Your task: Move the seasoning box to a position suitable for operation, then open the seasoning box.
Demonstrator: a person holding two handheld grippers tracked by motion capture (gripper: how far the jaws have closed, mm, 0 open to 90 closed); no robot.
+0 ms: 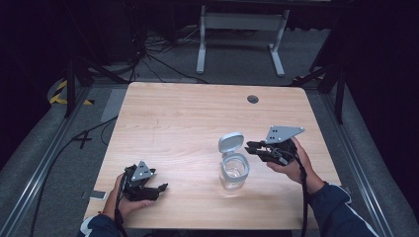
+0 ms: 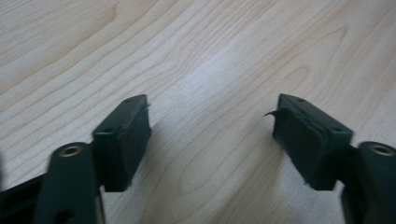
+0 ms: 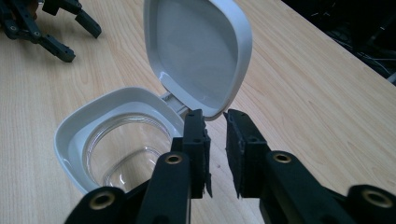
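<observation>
While the left gripper (image 1: 159, 188) rests low at the table's (image 1: 188, 113) near left corner with its jaws spread wide over bare wood, the right gripper (image 1: 249, 146) sits just beside the jar (image 1: 233, 171), right of centre. The jar is clear, with a white collar, and its hinged lid (image 3: 198, 51) stands open and upright. The right jaws are nearly closed, a narrow gap between them, at the lid's lower edge (image 3: 215, 113); whether they touch it I cannot tell.
</observation>
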